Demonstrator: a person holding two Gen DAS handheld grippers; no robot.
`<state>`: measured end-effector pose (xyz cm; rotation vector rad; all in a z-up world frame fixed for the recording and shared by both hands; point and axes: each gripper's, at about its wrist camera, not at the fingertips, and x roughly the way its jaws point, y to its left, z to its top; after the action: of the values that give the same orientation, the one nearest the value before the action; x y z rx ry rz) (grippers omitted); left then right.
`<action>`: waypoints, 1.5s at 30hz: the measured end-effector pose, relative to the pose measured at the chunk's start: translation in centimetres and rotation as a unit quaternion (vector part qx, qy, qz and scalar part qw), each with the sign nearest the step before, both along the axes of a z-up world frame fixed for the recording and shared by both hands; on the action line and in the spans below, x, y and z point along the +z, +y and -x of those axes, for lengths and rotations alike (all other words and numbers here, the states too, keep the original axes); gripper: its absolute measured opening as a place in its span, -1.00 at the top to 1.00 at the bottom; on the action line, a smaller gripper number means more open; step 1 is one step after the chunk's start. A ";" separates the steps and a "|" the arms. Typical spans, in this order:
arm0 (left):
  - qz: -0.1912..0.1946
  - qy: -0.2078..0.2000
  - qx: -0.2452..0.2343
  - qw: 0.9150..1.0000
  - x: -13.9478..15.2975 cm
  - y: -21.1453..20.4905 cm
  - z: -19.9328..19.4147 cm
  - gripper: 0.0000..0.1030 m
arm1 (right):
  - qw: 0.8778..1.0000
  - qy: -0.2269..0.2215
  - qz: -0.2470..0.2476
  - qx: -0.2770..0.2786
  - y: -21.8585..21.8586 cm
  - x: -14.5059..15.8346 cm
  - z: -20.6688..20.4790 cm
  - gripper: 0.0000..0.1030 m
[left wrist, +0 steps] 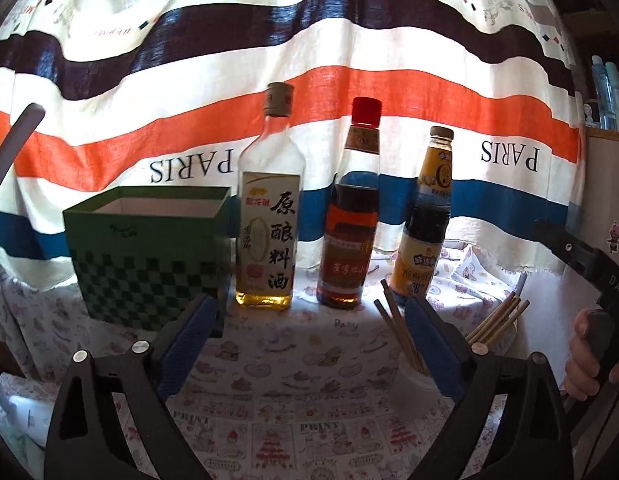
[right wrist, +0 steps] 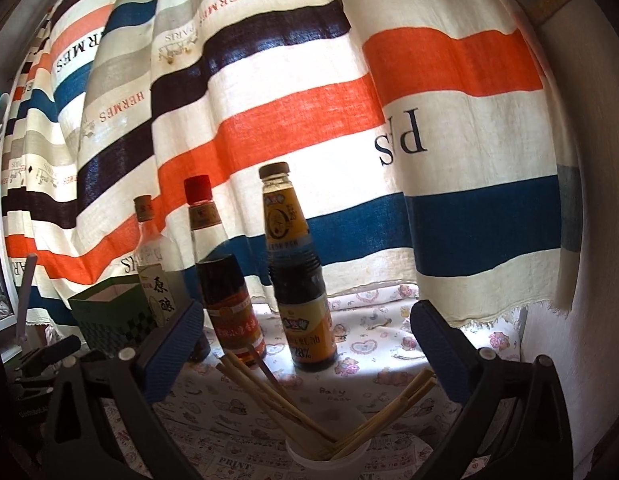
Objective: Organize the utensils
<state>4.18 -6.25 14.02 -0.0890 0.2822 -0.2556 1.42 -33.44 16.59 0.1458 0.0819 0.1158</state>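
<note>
- The left tongs [left wrist: 309, 332], black-framed with blue ribbed pads, are held wide open above the desk [left wrist: 293, 360], which is covered by a white cloth printed with pink cartoon figures; nothing is gripped between them.
- The right tongs [right wrist: 305, 344], of the same build, are likewise spread open and empty, and are seen poised just above the utensils.
- The task's thing, a bundle of pale wooden chopsticks [right wrist: 293, 400], is stood in a small white round cup [right wrist: 329, 462] at the near right of the desk; the sticks are fanned out to left and right.
- In the left wrist view, the same chopsticks [left wrist: 497, 320] are partly hidden behind the right-hand pad of the left tongs.
- A green open-topped cardboard box with a checkered lower half [left wrist: 149, 256] is placed at the far left of the desk.
- Three bottles are lined up to its right: a clear glass bottle of yellow cooking wine [left wrist: 269, 216] just beside the box, a red-capped bottle of dark brown liquid [left wrist: 351, 220], and a yellow-labelled bottle of dark sauce [left wrist: 425, 220].
- A curtain striped in cream, orange, blue and dark brown [left wrist: 309, 80] is hung behind the bottles.
- At the right edge of the left wrist view, a hand [left wrist: 589, 360] is seen wrapped around the handle of the right device.
</note>
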 end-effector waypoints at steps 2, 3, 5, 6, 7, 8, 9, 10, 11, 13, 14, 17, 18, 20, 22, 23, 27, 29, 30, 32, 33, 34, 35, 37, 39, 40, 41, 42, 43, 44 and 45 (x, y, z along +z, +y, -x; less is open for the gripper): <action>-0.003 -0.011 0.012 1.000 -0.5 1.0 1.0 -0.97 | 1.000 -0.018 0.022 0.012 1.0 0.3 1.0 -1.00; -0.013 -0.015 0.017 1.000 -0.7 1.4 1.4 -0.99 | 0.999 -0.021 0.033 0.010 1.5 0.4 1.3 -1.00; -0.028 -0.021 0.024 0.999 -1.3 2.2 2.4 -0.99 | 0.999 -0.028 0.040 0.012 2.3 0.4 1.9 -1.00; -0.030 -0.024 0.027 0.999 -1.6 2.5 2.8 -0.99 | 0.999 -0.025 0.035 0.014 2.4 0.3 2.1 -1.00; -0.031 -0.026 0.031 0.999 -1.9 2.8 3.1 -0.99 | 0.999 -0.018 0.029 0.014 2.6 0.2 2.2 -1.00; -0.031 -0.026 0.032 0.999 -2.3 3.1 3.4 -0.99 | 0.999 -0.012 0.027 0.012 2.9 -0.1 2.4 -1.00; -0.031 -0.027 0.033 0.999 -2.7 3.2 3.6 -0.99 | 1.000 -0.008 0.029 0.007 3.0 -0.5 2.6 -1.00; -0.029 -0.028 0.033 0.999 -3.1 3.4 3.8 -0.99 | 0.999 -0.003 0.034 -0.002 3.3 -1.0 2.8 -1.00; -0.025 -0.030 0.033 0.999 -3.5 3.5 4.1 -0.99 | 0.999 0.004 0.042 -0.011 3.6 -1.6 2.9 -1.00; -0.017 -0.032 0.035 0.999 -4.4 3.5 4.4 -0.99 | 0.998 0.014 0.061 -0.024 4.3 -3.2 3.2 -1.00; -0.016 -0.034 0.037 0.999 -4.9 3.4 4.5 -0.99 | 0.997 0.018 0.074 -0.029 4.7 -4.3 3.4 -1.00; -0.017 -0.030 0.049 0.998 -6.3 3.0 4.6 -0.99 | 0.994 0.033 0.090 -0.057 5.2 -7.1 3.5 -1.00; -0.014 -0.033 0.051 0.998 -6.8 2.9 4.9 -0.99 | 0.993 0.038 0.086 -0.065 5.2 -8.1 3.5 -1.00; -0.025 -0.032 0.043 0.998 -7.7 2.2 5.1 -0.99 | 0.993 0.050 0.079 -0.066 4.9 -9.7 3.3 -1.00; -0.041 -0.027 0.044 0.998 -8.5 1.6 4.9 -0.99 | 0.994 0.055 0.073 -0.064 4.6 -10.9 3.1 -1.00; -0.044 -0.022 0.045 0.998 -9.0 1.4 4.8 -0.99 | 0.994 0.058 0.069 -0.061 4.5 -11.5 3.0 -1.00; -0.063 -0.030 0.035 0.997 -10.3 1.3 4.5 -0.99 | 0.993 0.079 0.066 -0.050 4.4 -13.6 1.9 -1.00; -0.059 -0.031 0.036 0.997 -10.6 1.7 4.4 -0.99 | 0.991 0.095 0.075 -0.051 4.6 -14.4 1.2 -1.00; -0.056 -0.031 0.041 0.997 -10.8 1.9 4.3 -0.99 | 0.991 0.097 0.075 -0.052 4.7 -14.6 1.1 -1.00; -0.053 -0.030 0.049 0.997 -11.4 2.1 4.1 -0.99 | 0.992 0.097 0.066 -0.047 4.7 -14.8 1.0 -1.00; -0.057 -0.029 0.052 0.997 -11.7 2.0 3.9 -0.99 | 0.992 0.098 0.068 -0.047 4.8 -14.9 1.0 -1.00; -0.062 -0.029 0.058 0.996 -12.0 1.8 3.8 -0.99 | 0.991 0.101 0.073 -0.048 4.9 -15.1 0.9 -1.00; -0.065 -0.029 0.063 0.995 -12.3 1.7 3.7 -0.99 | 0.990 0.103 0.078 -0.050 5.0 -15.2 0.8 -1.00; -0.057 -0.021 0.056 0.997 -12.6 1.7 3.5 -0.99 | 0.990 0.100 0.084 -0.054 5.1 -15.4 0.9 -1.00; -0.038 -0.008 0.059 0.997 -13.0 1.9 3.3 -0.99 | 0.990 0.096 0.090 -0.060 5.3 -15.4 1.1 -1.00; -0.030 0.001 0.059 0.998 -13.2 1.9 3.3 -0.99 | 0.990 0.097 0.091 -0.057 5.4 -15.4 0.9 -1.00; -0.029 0.006 0.053 0.998 -13.2 1.9 3.2 -0.99 | 0.989 0.101 0.091 -0.056 5.3 -15.5 0.8 -1.00; -0.031 0.004 0.055 0.998 -13.2 1.8 3.2 -0.99 | 0.988 0.105 0.090 -0.061 5.2 -15.5 0.6 -1.00; -0.035 0.002 0.065 0.997 -13.2 1.8 3.3 -0.99 | 0.988 0.107 0.087 -0.066 5.1 -15.5 0.6 -1.00; -0.039 0.002 0.075 0.996 -13.2 1.7 3.3 -0.99 | 0.988 0.107 0.086 -0.070 5.0 -15.5 0.6 -1.00; -0.042 0.004 0.080 0.996 -13.3 1.6 3.2 -0.99 | 0.988 0.104 0.088 -0.070 5.1 -15.5 0.7 -1.00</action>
<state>0.97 -4.60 0.76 -0.0285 0.2917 -0.0847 0.70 -28.36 1.08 -0.0129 0.2894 -0.0472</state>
